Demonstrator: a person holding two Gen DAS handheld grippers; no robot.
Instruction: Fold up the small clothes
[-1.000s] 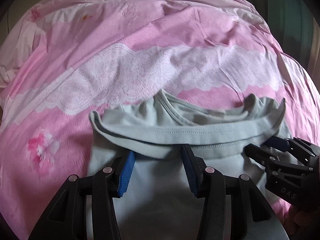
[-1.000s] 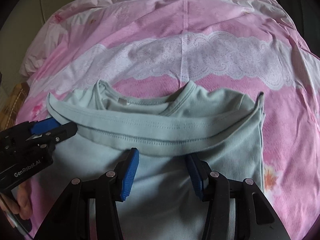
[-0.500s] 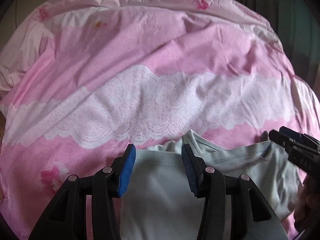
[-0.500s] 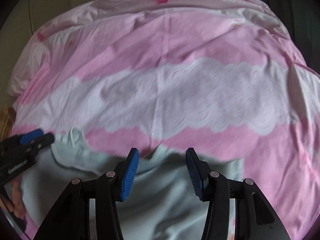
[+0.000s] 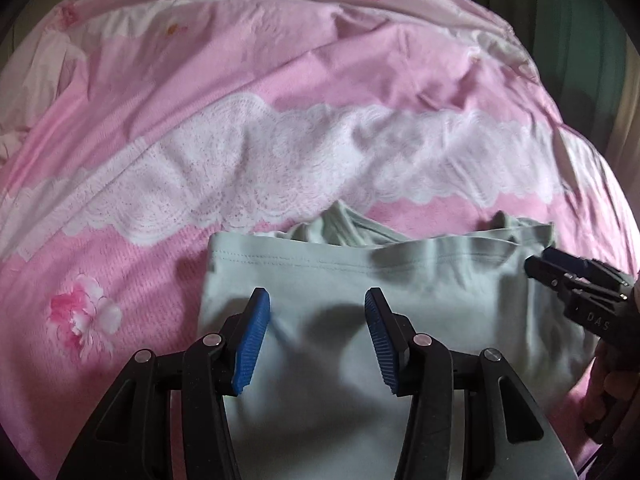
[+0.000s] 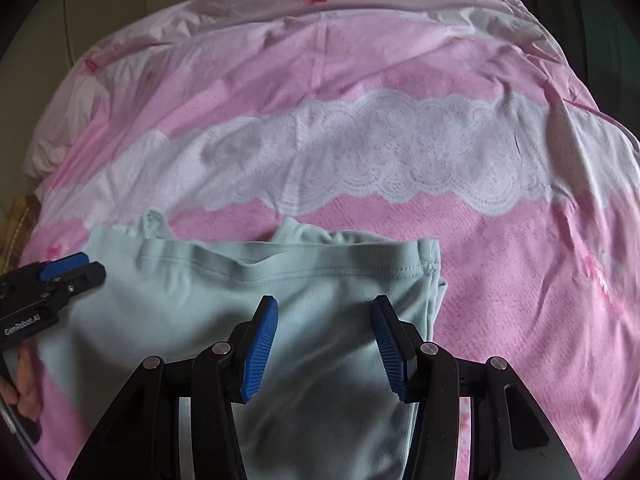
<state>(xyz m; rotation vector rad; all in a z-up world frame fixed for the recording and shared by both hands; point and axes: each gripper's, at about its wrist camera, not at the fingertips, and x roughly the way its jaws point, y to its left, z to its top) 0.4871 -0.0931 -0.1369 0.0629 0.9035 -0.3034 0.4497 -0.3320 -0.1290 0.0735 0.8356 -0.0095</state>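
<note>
Now lying doubled over on the pink bedspread (image 5: 168, 92): the pale green top (image 5: 360, 360), low in the centre of both views. Hem edge (image 6: 320, 270) carried up since a second ago, from across the chest to almost level with the neckline (image 5: 340, 220), of which only a sliver peeks out above the fold. Means the bottom-to-top fold looks done, or close to it.

Left gripper (image 5: 316, 340) at lower centre of its view, over the folded cloth, jaws standing partly apart with nothing pinched between the blue pads (image 5: 252, 344). Right gripper (image 6: 324, 348) likewise, jaws half-open, empty, above the right half of the top. Some blur on the cloth beneath, so hard to say whether either touches it; probably just hovering clear. Next likely: smoothing, or a sideways fold.
</note>
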